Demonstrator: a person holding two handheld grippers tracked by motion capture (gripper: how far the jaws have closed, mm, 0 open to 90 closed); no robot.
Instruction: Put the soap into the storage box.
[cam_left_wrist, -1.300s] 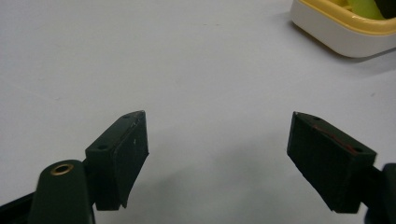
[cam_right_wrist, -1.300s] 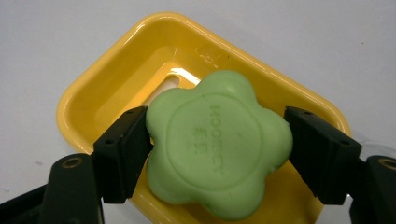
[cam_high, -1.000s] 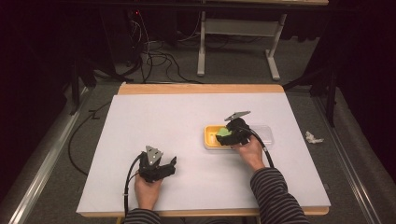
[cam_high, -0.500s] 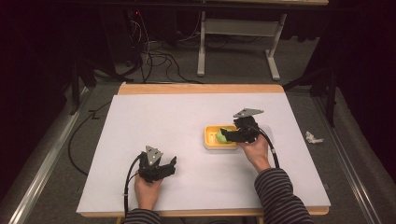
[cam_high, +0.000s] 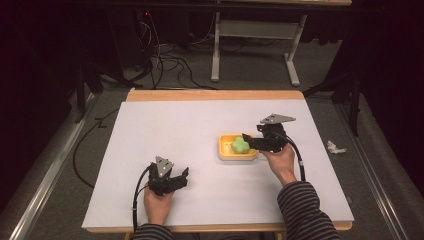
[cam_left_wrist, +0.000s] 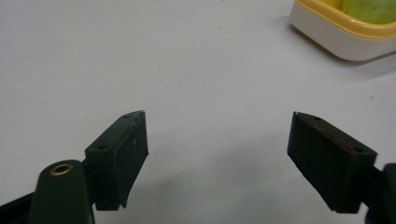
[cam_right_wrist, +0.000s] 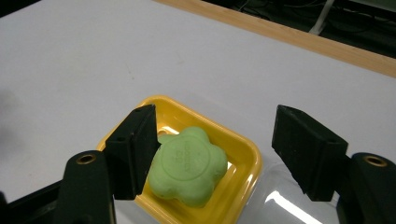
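Broadly, the white table (cam_high: 200, 150) carries little: a small yellow tray (cam_high: 226, 150) sits right of centre, and in it lies a green flower-shaped soap (cam_high: 240, 145), resting flat in the tray's well. The right gripper (cam_high: 248, 140) hangs just above the tray, jaws spread wide with nothing between them; in the right gripper view the soap (cam_right_wrist: 187, 165) lies close against the left jaw while the other jaw stands well off, over the far rim of the tray (cam_right_wrist: 247, 158). The left gripper (cam_high: 184, 176) rests near the front edge of the table, well apart from the tray, its jaws likewise spread and empty over bare tabletop (cam_left_wrist: 187, 70).

Judging from this, the step in hand is either releasing or taking the soap. For a clean grasp, the right gripper should be centred so the soap sits midway between the jaws, lowered inside the tray walls without nudging the rim, then closed gently on the lobed sides
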